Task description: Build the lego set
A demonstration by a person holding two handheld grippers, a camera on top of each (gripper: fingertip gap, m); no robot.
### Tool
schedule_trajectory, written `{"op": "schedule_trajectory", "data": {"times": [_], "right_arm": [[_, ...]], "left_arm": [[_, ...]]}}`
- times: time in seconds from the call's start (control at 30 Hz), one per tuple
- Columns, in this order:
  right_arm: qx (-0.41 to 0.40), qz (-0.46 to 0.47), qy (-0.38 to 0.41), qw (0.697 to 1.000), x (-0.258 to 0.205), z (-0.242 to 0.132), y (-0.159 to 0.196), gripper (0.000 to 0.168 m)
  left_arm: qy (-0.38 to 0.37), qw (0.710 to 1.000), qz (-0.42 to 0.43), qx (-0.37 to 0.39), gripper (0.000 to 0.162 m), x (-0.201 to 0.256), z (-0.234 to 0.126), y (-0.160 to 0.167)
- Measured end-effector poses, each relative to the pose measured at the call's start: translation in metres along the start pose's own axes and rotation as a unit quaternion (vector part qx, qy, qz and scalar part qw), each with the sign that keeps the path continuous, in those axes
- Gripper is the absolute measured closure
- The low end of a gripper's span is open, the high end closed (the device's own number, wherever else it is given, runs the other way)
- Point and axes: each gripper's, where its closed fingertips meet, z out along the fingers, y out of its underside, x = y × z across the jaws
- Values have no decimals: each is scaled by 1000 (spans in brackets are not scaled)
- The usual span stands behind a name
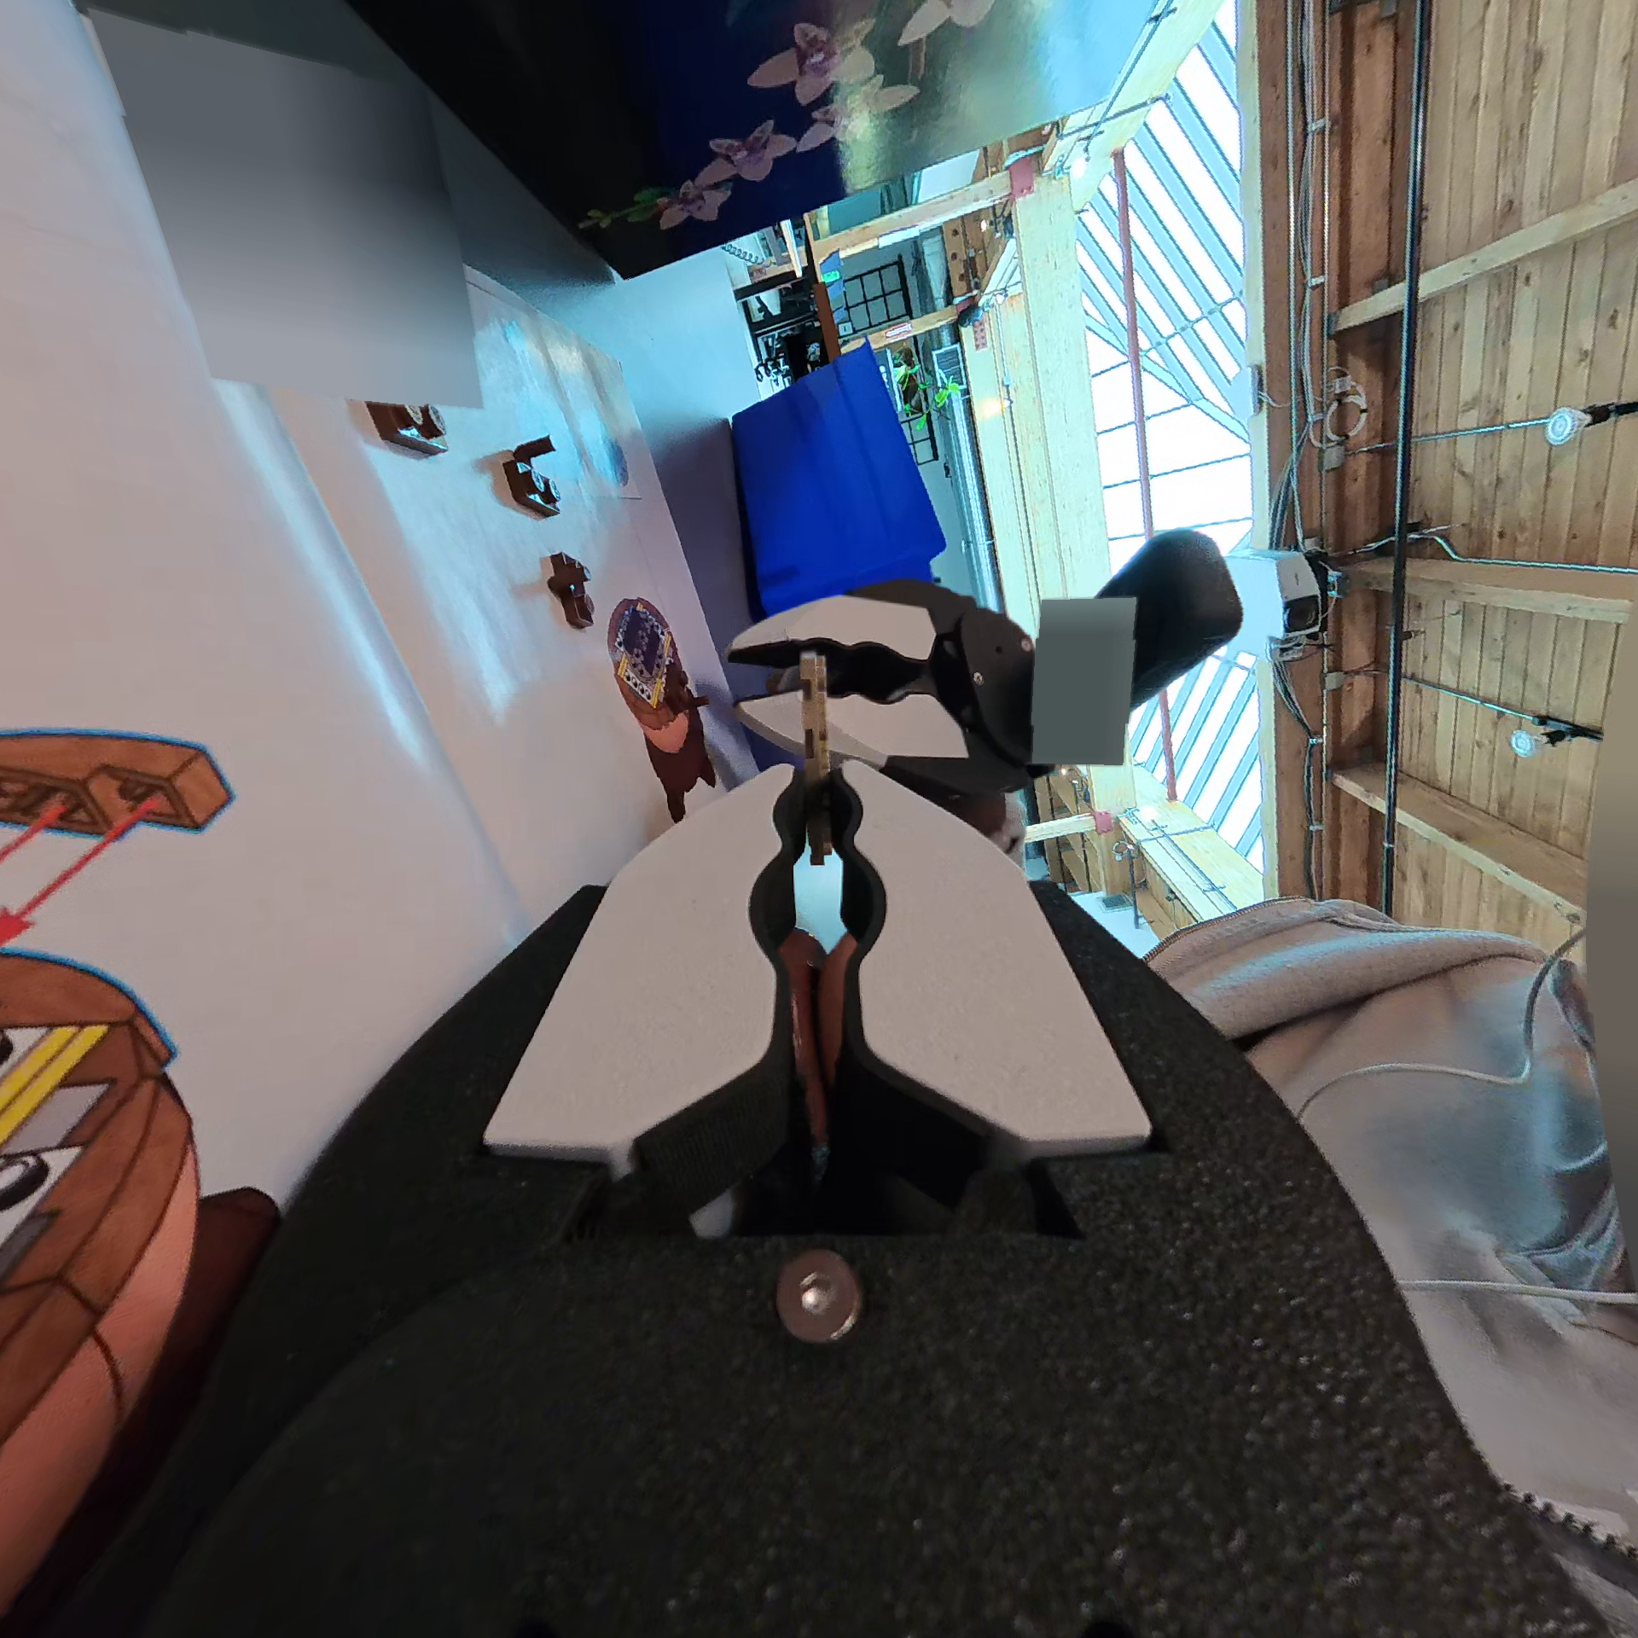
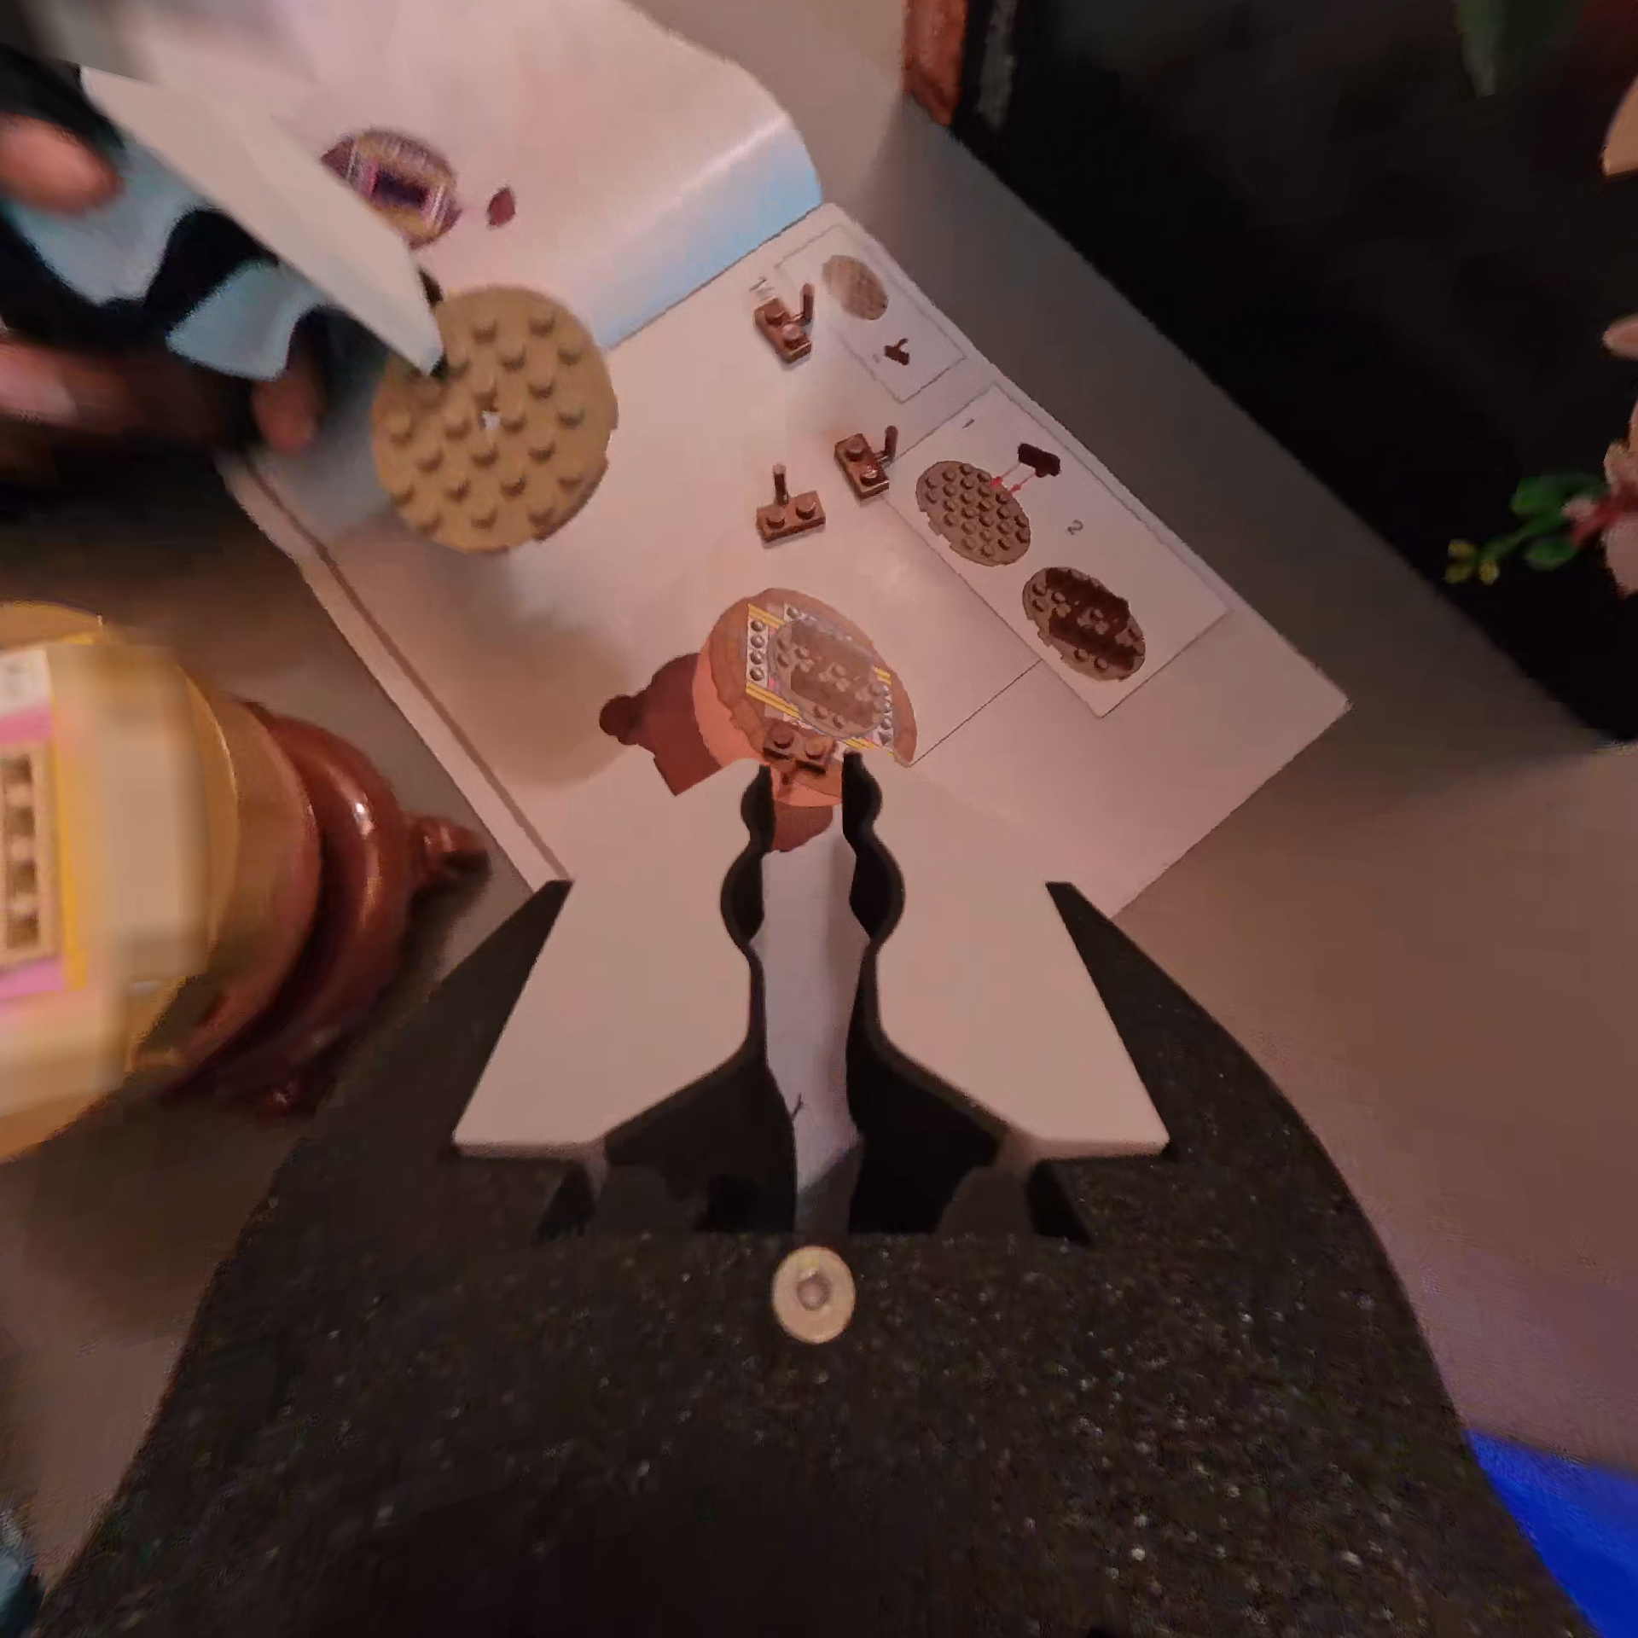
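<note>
Black foam padding fills the foreground of both wrist views, with each tool's two pale grey fingers reaching forward from it. Seen from the left wrist, the left gripper is clamped on the rim of a tan round plate, which appears edge-on as a thin vertical strip held in the air. Just past it, the right gripper points at the plate from the far side; whether it touches cannot be told. Seen from the right wrist, the right gripper pinches a small brown brick between its fingertips, above an open instruction booklet lying on a grey table. Off to the left stands a partly built brown and tan pot, blurred. Farther up and left, the tan round plate faces the camera with its studs showing, its upper left edge held by the left gripper. Three small brown bricks lie on the booklet page beyond, near printed drawings of round plates. From the left wrist, the same loose bricks sit on the page, with a blue bin and a wooden wall farther back.
</note>
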Motion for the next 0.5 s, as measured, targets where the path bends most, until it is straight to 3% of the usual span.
{"op": "schedule_trajectory", "data": {"times": [0.13, 0.27, 0.43, 0.5], "right_arm": [[0, 45, 37, 998, -4, 9, 9, 156], [17, 31, 51, 998, -4, 13, 5, 166], [27, -95, -16, 995, -2, 7, -6, 166], [47, -193, -71, 977, -9, -3, -18, 166]], "left_arm": [[-6, 1000, -3, 1, 158, -2, 0, 0], [-10, 1000, -3, -9, 158, -3, 2, 2], [-2, 1000, -14, -23, 158, -2, 3, 5], [8, 999, -28, -31, 158, -1, 3, 6]]}}
